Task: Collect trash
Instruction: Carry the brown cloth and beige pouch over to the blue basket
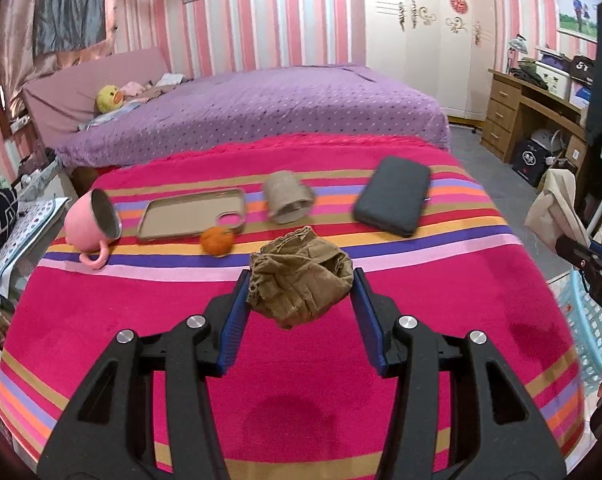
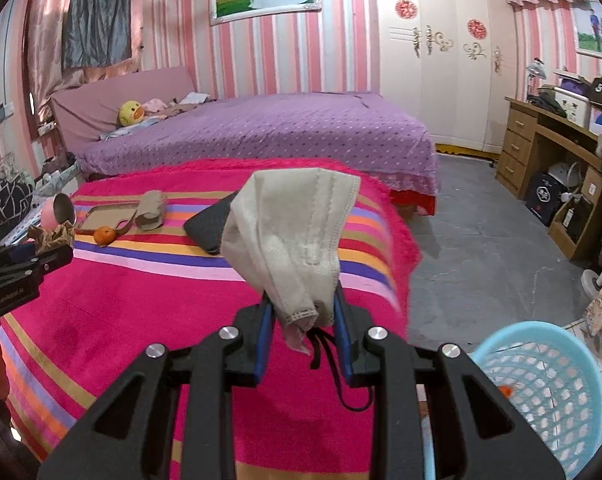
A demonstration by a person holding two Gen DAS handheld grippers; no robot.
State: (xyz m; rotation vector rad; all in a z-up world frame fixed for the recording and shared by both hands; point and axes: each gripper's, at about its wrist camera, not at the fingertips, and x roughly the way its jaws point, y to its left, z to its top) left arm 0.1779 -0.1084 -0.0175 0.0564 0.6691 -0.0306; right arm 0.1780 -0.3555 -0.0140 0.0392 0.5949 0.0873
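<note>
Holding two items of trash clear of the striped blanket [image 1: 101, 320], one per gripper; both lifted, by judgement, for carrying to the blue basket [image 2: 549, 392] on the floor beside the bed.

Item 1: crumpled brown paper [image 1: 301, 284]; pinched in the left gripper [image 1: 301, 292]; jaws part-open, as far as the wad keeps them, blue pads [image 1: 237, 312] pressing it on both sides; wad off the cloth, above the plain red band.

Item 2: pale face mask [image 2: 293, 248]; clamped in the right gripper [image 2: 303, 320]; jaws nearly closed on its bunched lower end; body standing up above the jaws, dark ear loop [image 2: 341, 380] dangling below.

Item 3: basket; low and right of the right gripper, near it; a small orange scrap inside; likely destination for both items.

Left on the blanket, in a row along the far stripes: pink mug [image 1: 91, 220] on its side; phone case [image 1: 189, 216] lying flat, open face up; orange [image 1: 217, 241] just before the case; tipped jute-wrapped pot [image 1: 287, 200]; dark notebook [image 1: 393, 196]; none touched by either gripper; whether any counts as trash cannot be told.
</note>
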